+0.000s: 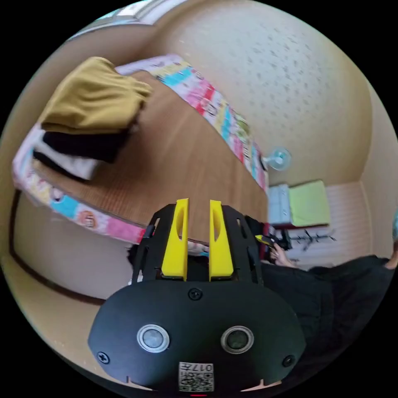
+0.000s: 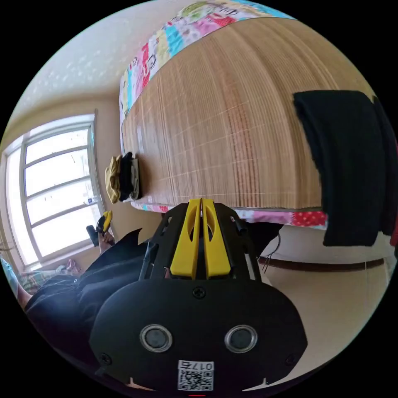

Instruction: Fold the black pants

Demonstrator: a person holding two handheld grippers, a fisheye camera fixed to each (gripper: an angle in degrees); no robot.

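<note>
The black pants [image 2: 352, 166] lie on the woven bamboo mat [image 2: 232, 124] that covers the bed, near one edge, with part of the cloth hanging down over the side past the patchwork sheet [image 2: 306, 217] that borders the mat. Neither tool is touching them. In the right gripper view the right gripper [image 2: 201, 203] is held off the bed with its yellow jaws closed together, tips meeting, and nothing between them. In the left gripper view the left gripper [image 1: 198, 205] points at the mat with its jaws standing a little apart and empty. Well away from the pants, at the far end of the mat, sits a pile of folded clothes [image 1: 87, 120], mustard yellow on top, black beneath it and something pale at the bottom. The person's dark sleeve [image 1: 331, 290] shows beside the left gripper. A window [image 2: 58, 182] lets in bright light beyond the bed, and a small fan [image 1: 277, 159] stands by the wall.
</note>
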